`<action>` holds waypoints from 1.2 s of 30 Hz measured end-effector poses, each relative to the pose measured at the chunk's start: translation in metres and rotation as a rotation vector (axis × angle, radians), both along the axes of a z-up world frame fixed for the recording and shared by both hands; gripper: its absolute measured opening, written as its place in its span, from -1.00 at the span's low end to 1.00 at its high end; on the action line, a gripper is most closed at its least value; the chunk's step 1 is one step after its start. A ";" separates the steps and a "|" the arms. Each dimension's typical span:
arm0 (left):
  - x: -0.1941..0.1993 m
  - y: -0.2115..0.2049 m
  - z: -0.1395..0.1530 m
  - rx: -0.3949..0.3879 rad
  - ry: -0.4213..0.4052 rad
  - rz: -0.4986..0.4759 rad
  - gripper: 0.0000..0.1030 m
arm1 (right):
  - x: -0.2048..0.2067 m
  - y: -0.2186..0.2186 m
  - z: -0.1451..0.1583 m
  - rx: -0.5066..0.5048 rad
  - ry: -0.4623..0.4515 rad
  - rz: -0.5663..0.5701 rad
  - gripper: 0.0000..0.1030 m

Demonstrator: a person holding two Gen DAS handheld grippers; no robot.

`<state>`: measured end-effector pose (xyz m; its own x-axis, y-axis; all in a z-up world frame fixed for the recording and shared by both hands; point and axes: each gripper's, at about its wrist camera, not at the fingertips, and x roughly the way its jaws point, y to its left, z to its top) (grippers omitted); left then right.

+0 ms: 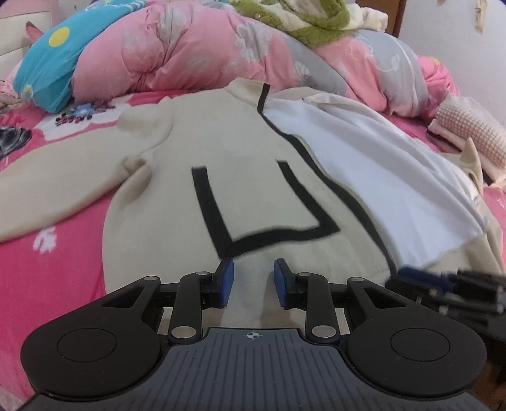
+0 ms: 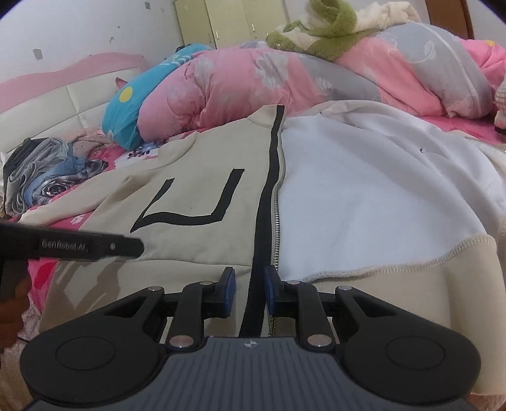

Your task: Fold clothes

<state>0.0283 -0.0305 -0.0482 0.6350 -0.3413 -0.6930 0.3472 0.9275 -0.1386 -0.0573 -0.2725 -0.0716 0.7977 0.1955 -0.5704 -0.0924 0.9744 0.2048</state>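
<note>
Pink floral bedsheet [image 1: 63, 268], quilt [image 2: 240, 82] heaped behind; wardrobe [image 2: 234, 19].

White words "GenRobot.AI" on black side of left gripper [image 2: 126, 248], seen in right wrist view. Last letters bit blurry. No other words or numbers to read.

The beige jacket [image 1: 227, 151] is viewed closely, angled downward, from both wrists. The pink quilt [image 2: 240, 85] behind is shared.
</note>
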 end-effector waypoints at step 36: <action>0.175 -0.048 -0.051 -0.293 -0.031 -0.016 -0.45 | 0.433 -0.162 0.001 0.555 0.300 -0.256 -0.20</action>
<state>0.2037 -0.0789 -0.0994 0.6476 -0.5339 -0.5436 0.3697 0.8440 -0.3885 0.3758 -0.4342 -0.0708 0.6808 0.3496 -0.6436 0.2657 0.7010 0.6619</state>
